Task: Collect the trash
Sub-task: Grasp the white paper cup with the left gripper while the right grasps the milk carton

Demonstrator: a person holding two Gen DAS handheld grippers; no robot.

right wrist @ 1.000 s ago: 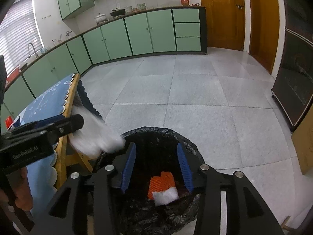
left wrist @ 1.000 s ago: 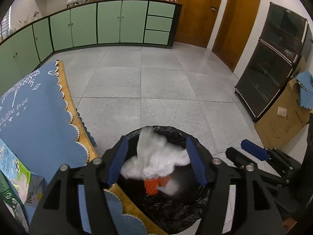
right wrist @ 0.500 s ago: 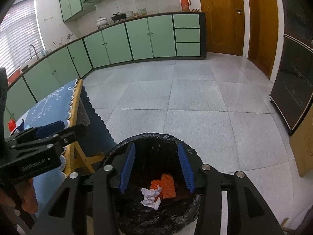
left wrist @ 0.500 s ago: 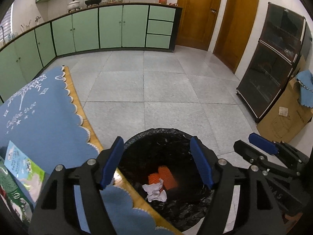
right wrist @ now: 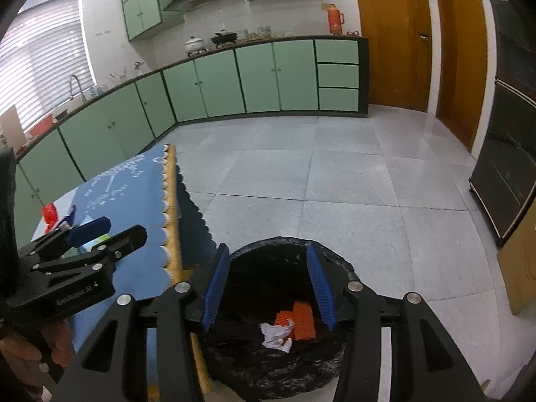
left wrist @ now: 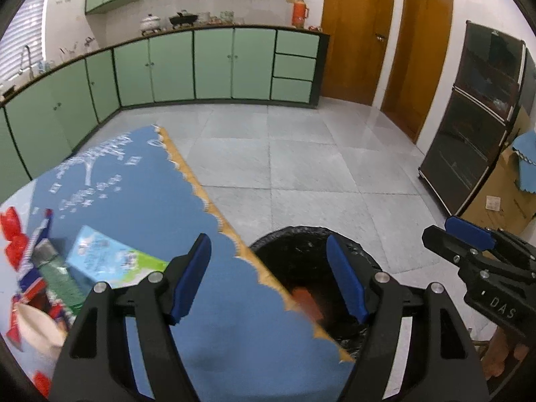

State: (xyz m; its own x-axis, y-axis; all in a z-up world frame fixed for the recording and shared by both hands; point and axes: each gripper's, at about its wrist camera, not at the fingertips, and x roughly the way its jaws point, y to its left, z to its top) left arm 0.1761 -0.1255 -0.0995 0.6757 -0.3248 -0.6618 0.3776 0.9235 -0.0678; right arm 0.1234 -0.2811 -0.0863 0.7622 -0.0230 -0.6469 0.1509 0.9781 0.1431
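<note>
A black-lined trash bin (right wrist: 278,258) stands on the floor beside the table's edge; it also shows in the left wrist view (left wrist: 301,244). Inside lie a crumpled white tissue (right wrist: 276,334) and an orange ridged piece (right wrist: 299,320). My right gripper (right wrist: 268,288) is open and empty above the bin. My left gripper (left wrist: 268,279) is open and empty, over the table's edge by the bin. A light blue and green carton (left wrist: 107,261) and red and green packets (left wrist: 37,284) lie on the blue tablecloth (left wrist: 134,194).
Green cabinets (left wrist: 201,63) line the far wall. Wooden doors (left wrist: 355,33) and a dark glass cabinet (left wrist: 475,127) stand at the right, with a cardboard box (left wrist: 502,197) beside it. Grey tiled floor (right wrist: 335,184) lies beyond the bin.
The white tissue left my left gripper and fell into the bin. My left gripper then moved left and back over the table; the right gripper stayed over the bin.
</note>
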